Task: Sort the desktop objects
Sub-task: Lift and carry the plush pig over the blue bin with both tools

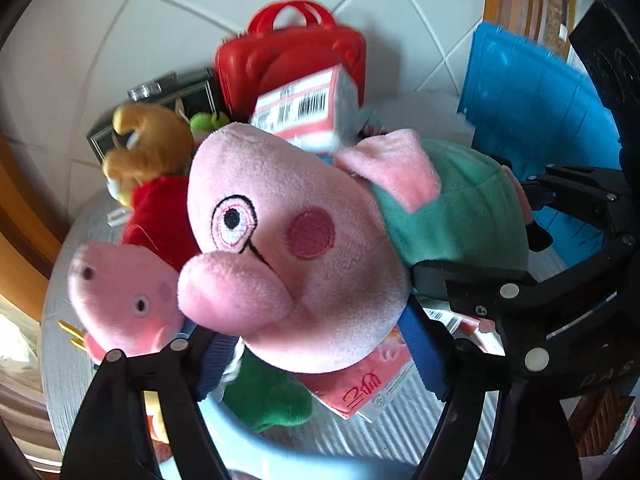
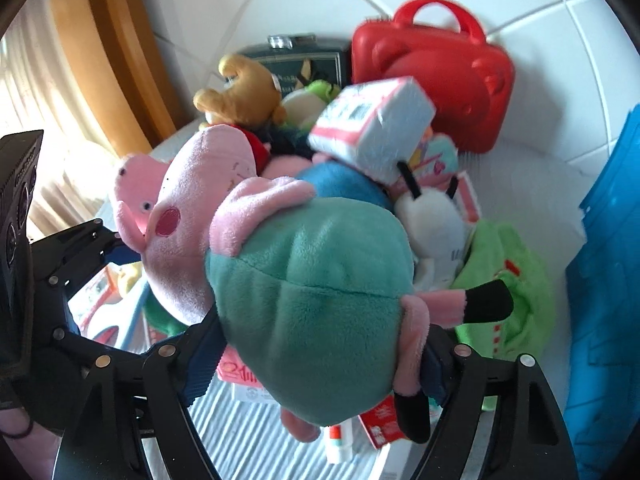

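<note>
A big pink pig plush (image 1: 280,220) with a teal body (image 2: 312,280) hangs over a heap of toys. My left gripper (image 1: 316,344) is shut on its head, with the blue pads (image 1: 212,364) pressed into both sides. My right gripper (image 2: 320,356) is shut on the teal body near the legs, its blue pads (image 2: 204,364) sunk into the fabric. In the left wrist view the right gripper's black fingers (image 1: 472,280) reach in at the right edge. The plush hides much of the pile beneath it.
Behind stand a red plastic case (image 2: 440,80) and a dark box (image 1: 180,92) against the tiled wall. A smaller pink pig (image 1: 120,296), a brown plush (image 1: 148,148), a barcode box (image 1: 304,108), a green plush (image 2: 508,280) and a glue stick (image 2: 340,440) lie around. Blue plastic sheet (image 1: 532,92) at right.
</note>
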A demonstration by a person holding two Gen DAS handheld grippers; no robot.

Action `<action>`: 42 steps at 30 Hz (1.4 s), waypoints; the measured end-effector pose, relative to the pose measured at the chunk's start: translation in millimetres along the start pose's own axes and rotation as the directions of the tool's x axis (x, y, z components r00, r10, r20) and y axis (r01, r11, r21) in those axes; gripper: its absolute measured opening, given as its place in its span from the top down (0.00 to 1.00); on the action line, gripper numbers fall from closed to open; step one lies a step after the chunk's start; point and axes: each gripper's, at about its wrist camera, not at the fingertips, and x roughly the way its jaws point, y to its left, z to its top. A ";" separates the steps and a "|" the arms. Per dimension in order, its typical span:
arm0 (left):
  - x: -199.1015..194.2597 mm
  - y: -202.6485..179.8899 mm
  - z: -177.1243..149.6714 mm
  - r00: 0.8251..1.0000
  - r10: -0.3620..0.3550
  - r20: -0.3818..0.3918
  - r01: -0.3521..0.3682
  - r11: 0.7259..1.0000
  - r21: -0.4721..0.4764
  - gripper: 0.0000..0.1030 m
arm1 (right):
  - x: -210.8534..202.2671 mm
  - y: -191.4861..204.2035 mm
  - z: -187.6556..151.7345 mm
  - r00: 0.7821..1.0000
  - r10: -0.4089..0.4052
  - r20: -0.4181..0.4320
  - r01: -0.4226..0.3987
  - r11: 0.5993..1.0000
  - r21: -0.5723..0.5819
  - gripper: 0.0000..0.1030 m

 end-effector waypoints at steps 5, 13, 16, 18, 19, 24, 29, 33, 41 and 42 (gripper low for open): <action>-39.2 -18.2 6.4 0.997 0.012 0.079 -0.012 1.000 0.000 0.26 | -43.6 4.0 1.1 0.997 -0.015 0.074 0.017 0.999 -0.029 0.21; -78.6 -64.0 26.1 0.984 -0.001 0.179 -0.007 0.999 0.041 0.26 | -111.1 -14.3 -10.7 0.983 -0.062 0.174 0.068 0.997 -0.033 0.21; -90.9 -87.7 36.0 0.977 -0.023 0.211 0.009 0.998 0.068 0.26 | -136.8 -29.7 -17.3 0.974 -0.098 0.205 0.104 0.994 -0.015 0.21; -96.1 -107.7 45.8 0.971 -0.044 0.235 0.023 0.995 0.093 0.26 | -154.4 -42.7 -23.0 0.966 -0.128 0.225 0.131 0.991 0.002 0.21; -98.4 -117.9 50.9 0.968 -0.057 0.246 0.031 0.994 0.106 0.26 | -163.8 -49.9 -26.1 0.961 -0.144 0.235 0.146 0.989 0.011 0.21; -111.2 -174.1 70.7 0.950 -0.127 0.286 0.079 0.981 0.175 0.26 | -208.4 -90.1 -44.4 0.936 -0.226 0.270 0.216 0.974 0.068 0.20; -115.3 -240.6 96.6 0.929 -0.197 0.314 0.119 0.961 0.250 0.26 | -250.2 -131.4 -63.8 0.905 -0.309 0.294 0.282 0.950 0.132 0.20; -115.3 -298.1 121.0 0.913 -0.249 0.323 0.146 0.939 0.312 0.26 | -282.7 -175.2 -78.5 0.878 -0.370 0.303 0.324 0.926 0.192 0.20; -94.5 -403.8 153.8 0.903 -0.322 0.285 0.198 0.900 0.388 0.26 | -324.2 -268.1 -111.1 0.855 -0.444 0.267 0.374 0.886 0.275 0.19; -91.7 -415.4 155.6 0.904 -0.327 0.276 0.203 0.896 0.395 0.26 | -327.2 -277.8 -115.9 0.856 -0.447 0.259 0.375 0.883 0.283 0.19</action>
